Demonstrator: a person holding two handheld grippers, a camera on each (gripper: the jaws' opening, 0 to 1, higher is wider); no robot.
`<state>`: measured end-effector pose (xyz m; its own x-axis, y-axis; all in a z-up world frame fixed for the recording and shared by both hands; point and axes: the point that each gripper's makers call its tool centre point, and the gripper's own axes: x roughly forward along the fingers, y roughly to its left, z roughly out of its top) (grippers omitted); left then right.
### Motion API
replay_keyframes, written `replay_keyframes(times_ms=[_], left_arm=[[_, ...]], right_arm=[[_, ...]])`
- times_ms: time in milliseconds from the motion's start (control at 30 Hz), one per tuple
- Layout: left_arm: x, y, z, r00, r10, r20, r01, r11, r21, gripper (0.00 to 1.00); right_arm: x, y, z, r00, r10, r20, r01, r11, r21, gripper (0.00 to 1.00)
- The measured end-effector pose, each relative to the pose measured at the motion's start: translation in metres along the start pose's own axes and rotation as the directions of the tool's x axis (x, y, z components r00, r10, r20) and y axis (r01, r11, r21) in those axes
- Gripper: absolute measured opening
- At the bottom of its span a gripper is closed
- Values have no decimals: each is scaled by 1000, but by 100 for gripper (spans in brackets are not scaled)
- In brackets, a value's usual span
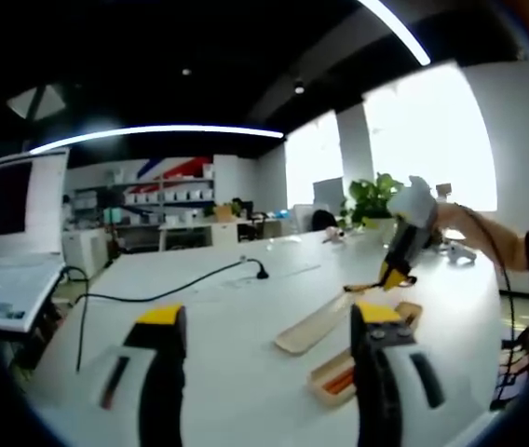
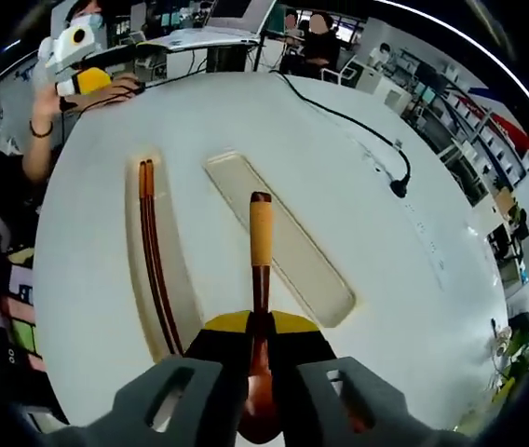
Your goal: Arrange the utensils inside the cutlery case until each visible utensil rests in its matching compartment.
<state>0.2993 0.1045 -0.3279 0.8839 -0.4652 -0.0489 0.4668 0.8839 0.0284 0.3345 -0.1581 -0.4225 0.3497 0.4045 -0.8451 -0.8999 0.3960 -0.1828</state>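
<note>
From where I sit, the white table [image 2: 339, 168] is the biggest thing in play, broad and mostly bare, its curved near edge running just below the case in the right gripper view. A black cable [image 2: 344, 116] trails across the far half, well apart from the work. On the table lie the two parts of the cutlery case: the tray [image 2: 185, 307] holding the chopsticks [image 2: 153, 242] in its long slot, and the lid [image 2: 306, 265] just beside it, lying open-face up. My right gripper [image 2: 257, 368] hangs above both, jaws clamped on a wooden spoon [image 2: 261, 251] near its bowl end, the handle pointing forward so I can lay it lengthwise; I judge it belongs in the tray alongside the chopsticks, not in the lid. The left gripper [image 1: 269, 335] hovers low over the table off to one side, jaws wide apart and holding nothing, which leaves the case unobstructed. The tray sits close to the table's edge, so I'd lower gently to avoid nudging it off.
</note>
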Motion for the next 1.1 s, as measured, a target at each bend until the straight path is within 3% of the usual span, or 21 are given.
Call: replay_keyframes(times_ms=[467, 633, 1100], left_arm=[[0, 2, 1, 1000, 4, 2, -4, 1000, -4, 75], [-2, 3, 1, 1000, 4, 4, -4, 1000, -7, 75], [-2, 6, 2, 1000, 4, 8, -4, 1000, -15, 75]], right_arm=[[1, 49, 37, 999, 42, -6, -43, 986, -160, 4], [9, 58, 45, 995, 93, -20, -95, 977, -189, 4], [31, 78, 60, 992, 121, -42, -128, 957, -261, 4]])
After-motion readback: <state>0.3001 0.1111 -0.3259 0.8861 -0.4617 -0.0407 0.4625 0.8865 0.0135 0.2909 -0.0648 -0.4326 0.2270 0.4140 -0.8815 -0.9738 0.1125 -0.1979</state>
